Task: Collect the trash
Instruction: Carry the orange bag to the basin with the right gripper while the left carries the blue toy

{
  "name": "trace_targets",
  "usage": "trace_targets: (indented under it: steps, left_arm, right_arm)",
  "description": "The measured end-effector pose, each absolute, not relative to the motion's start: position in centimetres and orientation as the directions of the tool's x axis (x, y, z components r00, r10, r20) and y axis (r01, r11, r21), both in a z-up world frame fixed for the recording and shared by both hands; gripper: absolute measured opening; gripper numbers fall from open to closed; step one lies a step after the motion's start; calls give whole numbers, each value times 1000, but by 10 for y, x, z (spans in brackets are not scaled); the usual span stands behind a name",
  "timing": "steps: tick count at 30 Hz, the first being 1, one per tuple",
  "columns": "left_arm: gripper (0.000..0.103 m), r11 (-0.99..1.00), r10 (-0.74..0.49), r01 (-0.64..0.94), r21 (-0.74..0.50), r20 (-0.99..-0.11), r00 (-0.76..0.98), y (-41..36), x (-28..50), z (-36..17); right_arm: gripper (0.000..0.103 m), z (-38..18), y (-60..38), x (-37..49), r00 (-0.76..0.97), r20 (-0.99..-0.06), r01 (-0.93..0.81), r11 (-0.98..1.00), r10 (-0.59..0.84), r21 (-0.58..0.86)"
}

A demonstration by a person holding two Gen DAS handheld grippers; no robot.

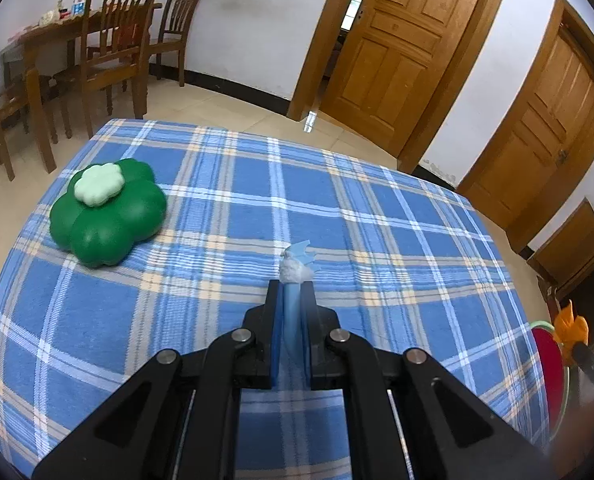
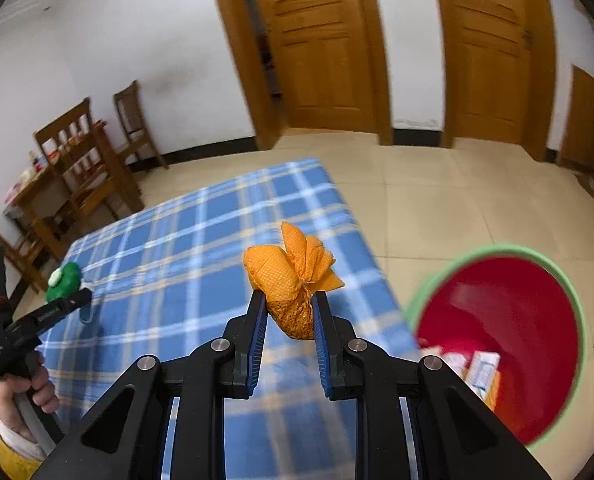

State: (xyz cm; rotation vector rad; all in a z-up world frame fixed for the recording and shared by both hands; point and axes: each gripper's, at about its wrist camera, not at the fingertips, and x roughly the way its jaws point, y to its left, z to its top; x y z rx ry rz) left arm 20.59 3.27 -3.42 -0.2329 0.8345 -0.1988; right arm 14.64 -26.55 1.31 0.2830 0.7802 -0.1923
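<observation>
**While both jaws grip trash: stock of items in view**

While you hold both tools above the table, your left gripper point(image 1: 290, 292) has its jaws pressed nearly together on a blue wrapper point(image 1: 292, 312). That wrapper stands up between the blue pads, with a white wad and a jagged blue tip showing past the fingertips.

Your right gripper point(image 2: 287, 300) has its jaws pinching an orange mesh bundle point(image 2: 289, 276) by its lower half. Its knotted top flares above the fingertips. The bundle hangs in the air over the right edge of the table.

Items outward from the jaws:

- Table point(image 1: 377, 240), covered in a blue plaid cloth. It lies under both grippers.
- Green clover-shaped container point(image 1: 107, 212) with a pale green lid, resting on the cloth at the far left, well apart from the wrapper.
- Bin point(image 2: 553, 272), red inside with a green rim, just beside the table's right edge on the floor. It sits to the right of the orange bundle and lower. Cartons point(image 2: 481, 370) lie inside it.
- Your left hand point(image 2: 33, 392), wrapped around the left tool's handle, seen from the right wrist view.
- Wooden chairs point(image 1: 113, 40) and a second wooden table beyond, against the white wall.
- Two wooden doors point(image 1: 409, 40) across the tiled floor.
</observation>
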Motion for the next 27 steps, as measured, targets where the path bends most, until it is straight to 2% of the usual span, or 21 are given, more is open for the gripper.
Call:
trace_targets:
  steps: [11, 27]
  left_arm:
    - [7, 953, -299, 159, -259, -702, 646, 1, 192, -23]
    - [7, 928, -366, 293, -229, -707, 605, -67, 166, -8]
  right_arm:
    - [23, 3, -323, 94, 659, -735, 444, 873, -162, 205]
    - [24, -21, -374, 58, 603, -776, 564, 787, -186, 250]
